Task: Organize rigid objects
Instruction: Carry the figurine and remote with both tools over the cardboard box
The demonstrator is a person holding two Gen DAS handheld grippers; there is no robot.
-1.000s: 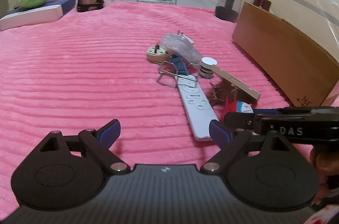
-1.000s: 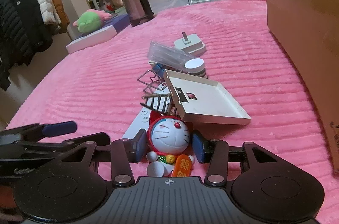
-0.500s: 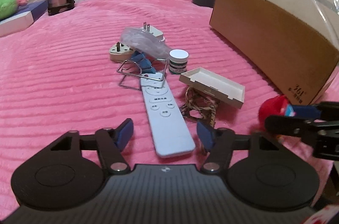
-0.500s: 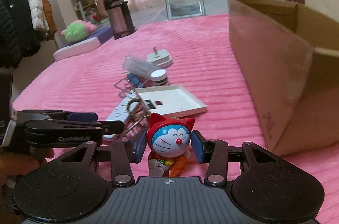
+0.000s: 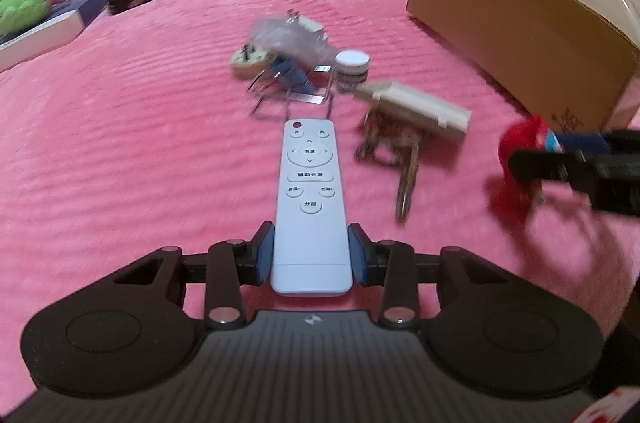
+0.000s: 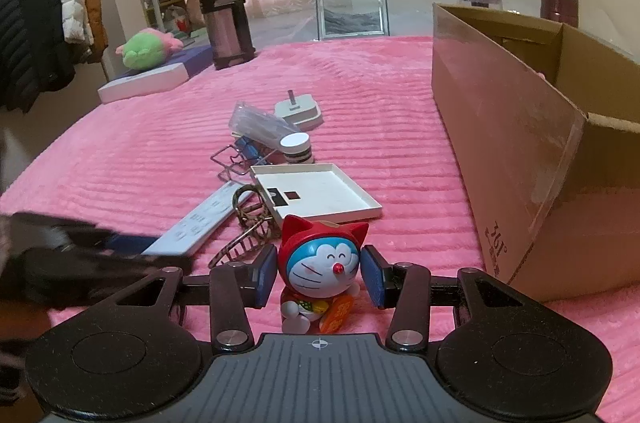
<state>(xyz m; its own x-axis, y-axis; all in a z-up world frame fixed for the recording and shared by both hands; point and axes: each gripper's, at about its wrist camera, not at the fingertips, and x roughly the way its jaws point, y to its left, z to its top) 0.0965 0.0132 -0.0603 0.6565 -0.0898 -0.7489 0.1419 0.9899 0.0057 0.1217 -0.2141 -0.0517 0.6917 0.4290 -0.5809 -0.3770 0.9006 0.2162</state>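
Observation:
My left gripper is shut on the near end of a white remote control that lies on the pink blanket. My right gripper is shut on a red-hooded Doraemon figurine and holds it upright, to the left of an open cardboard box. The figurine and right gripper also show at the right in the left wrist view. The remote shows in the right wrist view with the left gripper blurred on it.
A loose pile lies ahead: a white shallow tray, a brown hair claw, a small white-capped jar, a wire clip, plug adapters, a clear bag. A thermos, picture frame and plush stand far back.
My left gripper has moved forward over the remote and shut on its near end. My right gripper has carried the figurine up and nearer the cardboard box.

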